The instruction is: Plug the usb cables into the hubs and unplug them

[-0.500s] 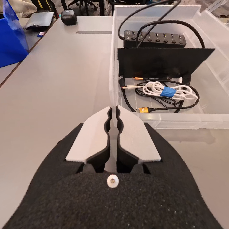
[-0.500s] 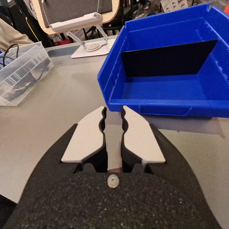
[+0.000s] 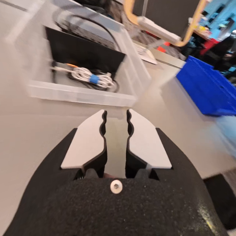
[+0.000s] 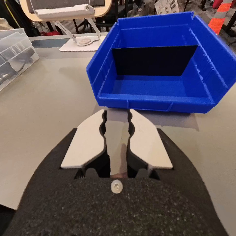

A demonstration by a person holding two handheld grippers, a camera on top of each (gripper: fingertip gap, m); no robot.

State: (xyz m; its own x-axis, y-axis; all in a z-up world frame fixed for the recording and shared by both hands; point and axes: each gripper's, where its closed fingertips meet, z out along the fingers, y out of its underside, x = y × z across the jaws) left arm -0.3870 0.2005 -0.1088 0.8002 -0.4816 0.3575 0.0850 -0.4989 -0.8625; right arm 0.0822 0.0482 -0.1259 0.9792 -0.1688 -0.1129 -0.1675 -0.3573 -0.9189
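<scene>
Both tools are empty and nothing has been plugged yet, so the step in hand looks like the first reach for a cable. The left gripper (image 3: 116, 112) hovers over bare worktop (image 3: 25, 127) just short of the clear bin (image 3: 81, 95), its 2 fingers parted by a moderate gap with only the surface showing between them. The right gripper (image 4: 116, 112) is likewise partly open with nothing held, pointed at the front lip of the blue bin (image 4: 150, 104), whose visible near compartment before the black divider (image 4: 152, 61) is bare. The task's things all sit in the clear bin: a white coiled cable (image 3: 92, 79) bound with a blue band lies in the near compartment atop loose black cables (image 3: 113, 88), and the dark hub (image 3: 92, 34) lies behind the black partition (image 3: 84, 56) in the far one, though blur hides its ports. To do this well, the left gripper should probably clear the bin's front wall from above before dropping in, and close on a rigid plug housing, not on slack cord, so the connector stays aligned for insertion. The bundled white cable may drag its neighbours up; a loose black lead seems the easier pick. The right gripper would best come across to steady the hub, since it could slide when a plug is pushed in.
</scene>
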